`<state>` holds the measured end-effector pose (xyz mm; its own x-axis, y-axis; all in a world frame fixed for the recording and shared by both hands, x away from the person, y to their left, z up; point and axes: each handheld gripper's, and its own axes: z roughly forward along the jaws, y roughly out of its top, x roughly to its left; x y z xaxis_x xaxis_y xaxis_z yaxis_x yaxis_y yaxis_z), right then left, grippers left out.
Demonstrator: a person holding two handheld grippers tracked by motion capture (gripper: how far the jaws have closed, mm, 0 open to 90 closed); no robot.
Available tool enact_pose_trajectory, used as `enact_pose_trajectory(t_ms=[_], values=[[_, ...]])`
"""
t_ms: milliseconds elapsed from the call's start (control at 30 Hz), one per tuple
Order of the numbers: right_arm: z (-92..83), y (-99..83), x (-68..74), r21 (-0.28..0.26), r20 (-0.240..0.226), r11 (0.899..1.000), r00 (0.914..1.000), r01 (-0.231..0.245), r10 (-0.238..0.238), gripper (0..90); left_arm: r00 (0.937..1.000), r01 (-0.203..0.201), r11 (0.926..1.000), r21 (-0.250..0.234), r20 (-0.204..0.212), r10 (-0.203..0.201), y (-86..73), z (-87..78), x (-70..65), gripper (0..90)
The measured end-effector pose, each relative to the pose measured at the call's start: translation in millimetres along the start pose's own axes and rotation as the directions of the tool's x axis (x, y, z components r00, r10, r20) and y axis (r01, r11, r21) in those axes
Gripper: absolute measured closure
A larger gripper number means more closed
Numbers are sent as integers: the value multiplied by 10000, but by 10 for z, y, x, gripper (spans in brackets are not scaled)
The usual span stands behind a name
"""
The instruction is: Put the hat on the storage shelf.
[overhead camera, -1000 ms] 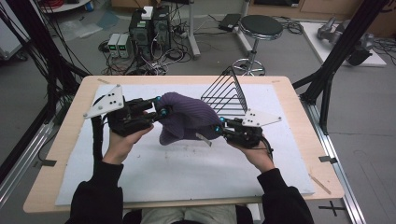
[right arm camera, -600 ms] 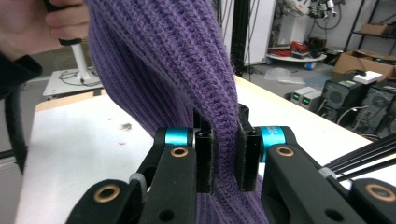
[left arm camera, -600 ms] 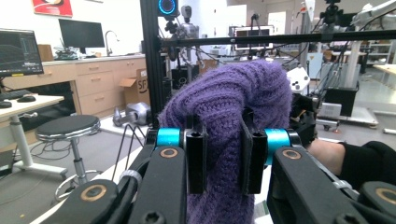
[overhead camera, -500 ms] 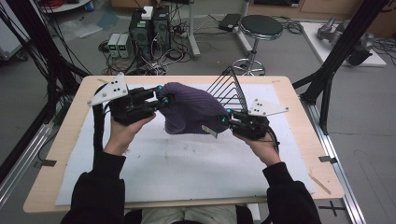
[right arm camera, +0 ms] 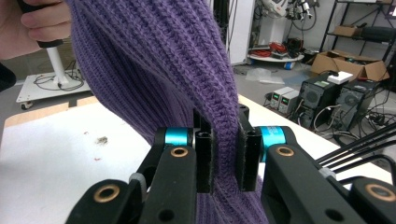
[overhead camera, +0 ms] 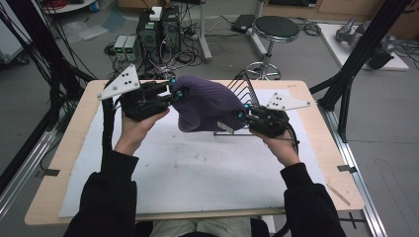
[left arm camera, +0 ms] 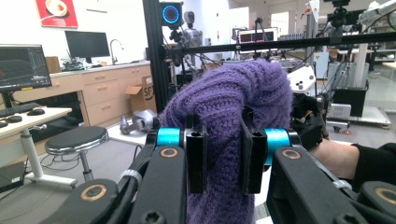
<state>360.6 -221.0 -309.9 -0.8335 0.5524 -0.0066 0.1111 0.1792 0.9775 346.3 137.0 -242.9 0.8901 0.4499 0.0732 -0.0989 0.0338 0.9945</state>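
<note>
Two grippers share one purple knit hat (overhead camera: 207, 101), which hangs in the air between them above the white mat (overhead camera: 197, 168) on the surface (overhead camera: 64, 163), just in front of the black wire rack (overhead camera: 242, 91). Left gripper (overhead camera: 177, 90) pinches the hat's upper left edge, right gripper (overhead camera: 240, 114) its lower right edge; each gripper view has the jaws clamped tight on ribbed knit. Compared with a second ago the hat is higher and further back: it was slumped low on the mat, now it is lifted clear and stretched out between the hands, level with the rack top. That probably means the lift is done and the hat is being carried toward the rack, maybe to drape over its wires. Hard to read: the hat blocks the rack's near side and base, so I can't tell if fabric touches the wires. Hat opening is not visible. The person's forearms are cut off at the bottom edge.
</note>
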Motion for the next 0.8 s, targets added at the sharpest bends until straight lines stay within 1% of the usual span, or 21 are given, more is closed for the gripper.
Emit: enact_pose_trajectory(t_ms=[67, 200, 300, 400, 500, 633, 667, 733, 800], values=[[10, 8, -9, -4, 14, 10000, 10000, -2, 2, 814, 10000, 34, 10000, 4, -53, -34, 5, 6, 18, 764], [32, 28, -36, -26, 105, 10000, 9999, -10, 10, 814, 9999, -31, 10000, 19, -130, 31, 25, 26, 36, 764], [41, 57, -68, -113, 259, 9999, 9996, -67, 70, 813, 9997, -75, 10000, 38, -217, 76, 44, 42, 45, 764], [46, 88, -112, -196, 386, 9994, 9989, -268, 275, 813, 9995, -123, 9999, 38, -292, 124, 50, 65, 44, 764], [49, 114, -148, -207, 599, 9995, 9979, -221, 233, 813, 9992, -168, 9998, 69, -355, 170, 60, 99, 47, 764], [54, 146, -198, -226, 788, 9992, 9963, -323, 340, 813, 9986, -262, 9997, 22, -453, 263, 81, 176, 66, 764], [65, 158, -219, -144, 834, 9991, 9957, -403, 414, 812, 9985, -269, 9996, 47, -485, 270, 91, 200, 75, 764], [90, 184, -256, -45, 1039, 9993, 9939, -364, 367, 812, 9979, -316, 9995, 73, -569, 320, 111, 247, 93, 764], [107, 212, -299, -139, 1199, 9991, 9920, -392, 406, 812, 9979, -301, 9995, -8, -574, 300, 137, 287, 98, 765]])
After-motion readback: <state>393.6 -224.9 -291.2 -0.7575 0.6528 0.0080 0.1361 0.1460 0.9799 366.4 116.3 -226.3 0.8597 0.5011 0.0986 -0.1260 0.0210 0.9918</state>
